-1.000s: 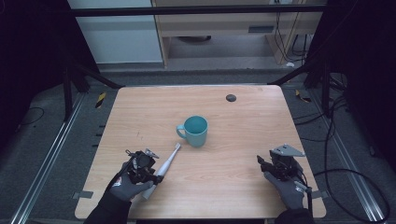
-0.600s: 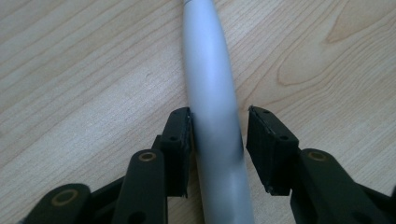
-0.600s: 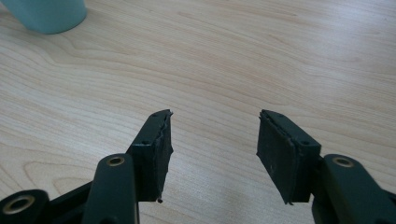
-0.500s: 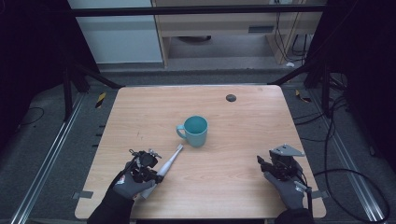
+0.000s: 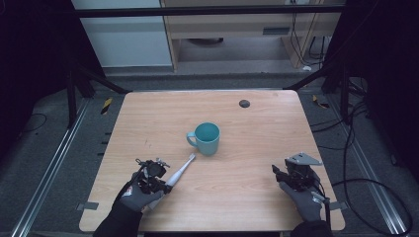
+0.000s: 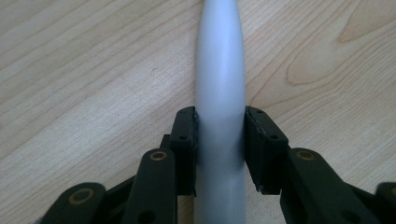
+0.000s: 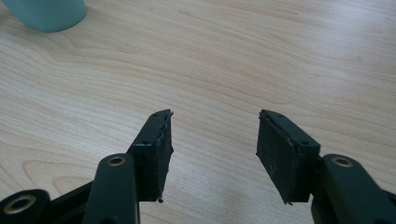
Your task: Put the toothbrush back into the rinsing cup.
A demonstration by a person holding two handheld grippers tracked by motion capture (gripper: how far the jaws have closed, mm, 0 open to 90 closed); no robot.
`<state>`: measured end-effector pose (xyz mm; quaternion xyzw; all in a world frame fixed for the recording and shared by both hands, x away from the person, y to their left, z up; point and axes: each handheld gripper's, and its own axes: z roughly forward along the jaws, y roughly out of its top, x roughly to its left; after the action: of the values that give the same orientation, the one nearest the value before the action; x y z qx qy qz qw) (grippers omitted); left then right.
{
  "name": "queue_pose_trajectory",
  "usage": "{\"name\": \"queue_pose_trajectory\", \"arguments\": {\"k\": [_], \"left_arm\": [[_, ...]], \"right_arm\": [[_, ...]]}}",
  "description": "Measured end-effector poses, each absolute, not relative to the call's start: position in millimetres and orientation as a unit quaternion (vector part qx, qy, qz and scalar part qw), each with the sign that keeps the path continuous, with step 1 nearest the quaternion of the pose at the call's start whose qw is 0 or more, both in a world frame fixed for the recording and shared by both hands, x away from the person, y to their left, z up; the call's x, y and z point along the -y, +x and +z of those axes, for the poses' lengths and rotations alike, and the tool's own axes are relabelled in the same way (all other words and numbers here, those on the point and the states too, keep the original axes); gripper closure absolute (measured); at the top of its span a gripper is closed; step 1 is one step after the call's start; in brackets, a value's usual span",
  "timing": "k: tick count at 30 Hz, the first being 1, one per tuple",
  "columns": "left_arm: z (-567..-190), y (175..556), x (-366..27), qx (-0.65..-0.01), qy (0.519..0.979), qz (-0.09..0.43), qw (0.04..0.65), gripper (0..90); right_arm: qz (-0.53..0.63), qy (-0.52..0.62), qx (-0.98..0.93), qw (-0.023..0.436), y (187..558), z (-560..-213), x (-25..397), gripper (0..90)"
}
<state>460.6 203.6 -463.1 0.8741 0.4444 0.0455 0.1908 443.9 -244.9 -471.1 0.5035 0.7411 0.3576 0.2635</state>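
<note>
A pale grey toothbrush point(image 5: 180, 169) lies slanted on the wooden table point(image 5: 247, 197), its head pointing at a teal mug point(image 5: 207, 138). My left gripper point(image 5: 159, 181) is shut on its handle near the front left. In the left gripper view both pads press the handle point(image 6: 219, 70), held by the left gripper point(image 6: 219, 135) low over the wood. My right gripper point(image 5: 276, 173) rests near the front right, open, with bare wood between the jaws in the right gripper view point(image 7: 212, 135). The mug's base point(image 7: 46, 14) shows at that view's top left.
A small dark round disc point(image 5: 244, 103) sits near the table's far edge. Black frame bars point(image 5: 94, 79) stand at both far corners, and cables point(image 5: 356, 123) lie on the floor to the right.
The left gripper and the toothbrush have crept slightly toward the near edge. The right gripper has stayed where it was.
</note>
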Motion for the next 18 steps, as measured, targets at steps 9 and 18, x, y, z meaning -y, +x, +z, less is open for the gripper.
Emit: {"name": "queue_pose_trajectory", "arguments": {"k": [9, 18], "left_arm": [[-443.4, 457.5, -224.0, -0.464, 0.857, 0.063, 0.216, 65.8], [-417.1, 460.8, -258.6, -0.504, 0.817, 0.101, 0.261, 65.8]], "right_arm": [[0.36, 0.508, -0.738, 0.262, 442.6, -470.5, 246.5, 45.1], [0.359, 0.509, -0.735, 0.266, 442.1, -470.7, 248.2, 45.0]]}}
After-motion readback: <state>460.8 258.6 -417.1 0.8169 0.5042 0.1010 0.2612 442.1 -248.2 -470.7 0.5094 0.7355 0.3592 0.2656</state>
